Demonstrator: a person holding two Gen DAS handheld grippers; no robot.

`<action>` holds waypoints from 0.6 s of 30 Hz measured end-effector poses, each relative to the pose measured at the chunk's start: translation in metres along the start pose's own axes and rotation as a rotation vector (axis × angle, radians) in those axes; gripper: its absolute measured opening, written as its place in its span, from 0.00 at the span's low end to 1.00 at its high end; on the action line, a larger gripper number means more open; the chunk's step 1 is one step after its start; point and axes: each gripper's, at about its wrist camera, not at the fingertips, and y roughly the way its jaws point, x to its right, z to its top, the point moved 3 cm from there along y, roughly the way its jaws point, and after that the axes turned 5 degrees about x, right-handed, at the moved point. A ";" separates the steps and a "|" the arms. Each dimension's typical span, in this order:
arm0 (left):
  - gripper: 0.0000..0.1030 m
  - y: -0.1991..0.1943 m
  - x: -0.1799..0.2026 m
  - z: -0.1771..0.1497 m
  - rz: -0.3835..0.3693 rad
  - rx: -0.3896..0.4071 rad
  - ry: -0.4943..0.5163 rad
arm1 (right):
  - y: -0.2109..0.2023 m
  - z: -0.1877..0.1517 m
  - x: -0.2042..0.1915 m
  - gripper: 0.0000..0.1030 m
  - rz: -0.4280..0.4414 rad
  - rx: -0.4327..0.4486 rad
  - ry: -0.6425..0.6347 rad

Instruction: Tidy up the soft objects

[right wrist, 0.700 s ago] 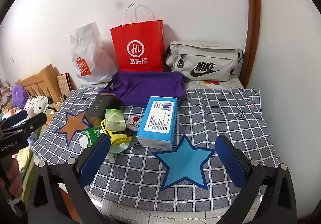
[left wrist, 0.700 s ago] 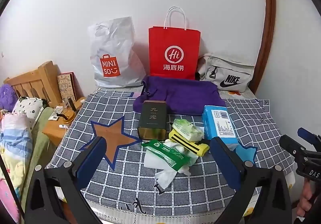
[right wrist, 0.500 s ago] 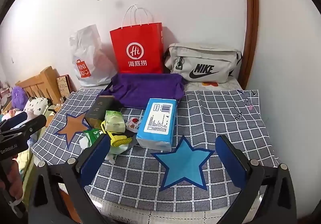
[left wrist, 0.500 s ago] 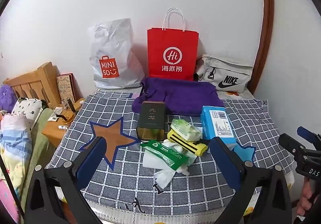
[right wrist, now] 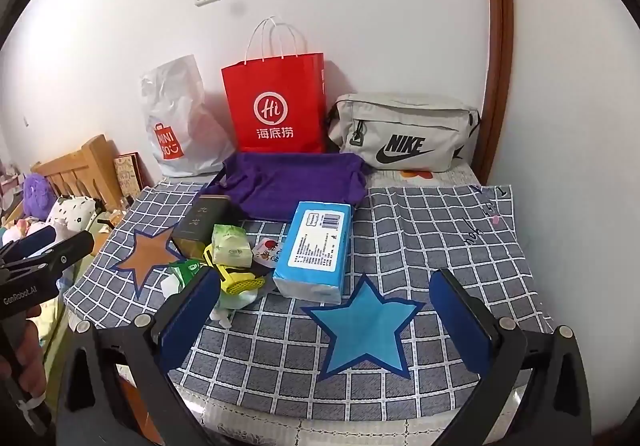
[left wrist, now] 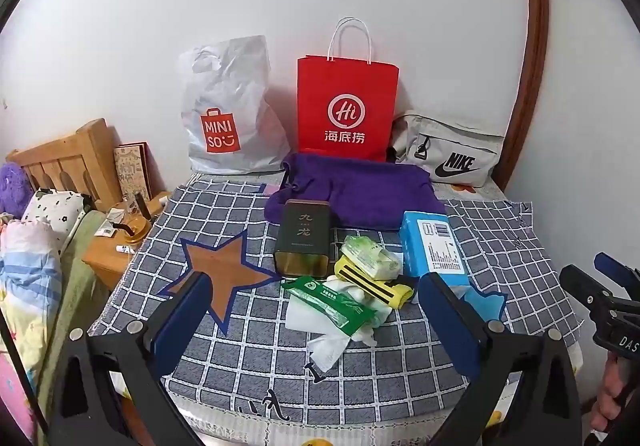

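Two hand-held grippers hang over the near edge of a checked cloth (right wrist: 440,230), both with fingers spread wide and holding nothing. The left gripper (left wrist: 316,310) frames a heap of small things at mid-cloth; the right gripper (right wrist: 324,310) frames a blue star (right wrist: 364,330) printed on the cloth.

In the heap, a blue tissue pack (right wrist: 314,246) lies flat just beyond the blue star, its far end touching a purple cloth (left wrist: 356,190) bunched behind it. A dark tin (left wrist: 304,238) lies beside an orange star (left wrist: 224,270). A pale green pack (left wrist: 370,252) rests on a yellow clip-like item (left wrist: 376,284), whose make is hard to tell. A green wipes sachet (left wrist: 328,300) lies across crumpled white tissue (left wrist: 328,342), which it partly hides. In the right wrist view the left finger pad covers much of the tissue and sachet; a small printed packet (right wrist: 266,250) between the green pack and the tissue pack is mostly buried.

Against the wall stand a white plastic bag (left wrist: 228,106), a red paper bag (left wrist: 346,106) and a grey Nike bag (right wrist: 404,138); in the left wrist view the red bag cuts off the Nike bag's left end. A wooden headboard (left wrist: 68,158) and bedding sit at far left, distorted by the lens.
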 end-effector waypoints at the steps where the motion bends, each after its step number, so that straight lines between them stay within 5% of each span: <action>1: 1.00 0.000 0.000 -0.001 0.001 0.001 0.001 | 0.000 0.000 0.000 1.00 0.000 0.000 -0.001; 18: 1.00 -0.003 -0.001 0.002 -0.002 0.009 0.010 | -0.001 0.001 -0.002 1.00 0.002 0.007 -0.003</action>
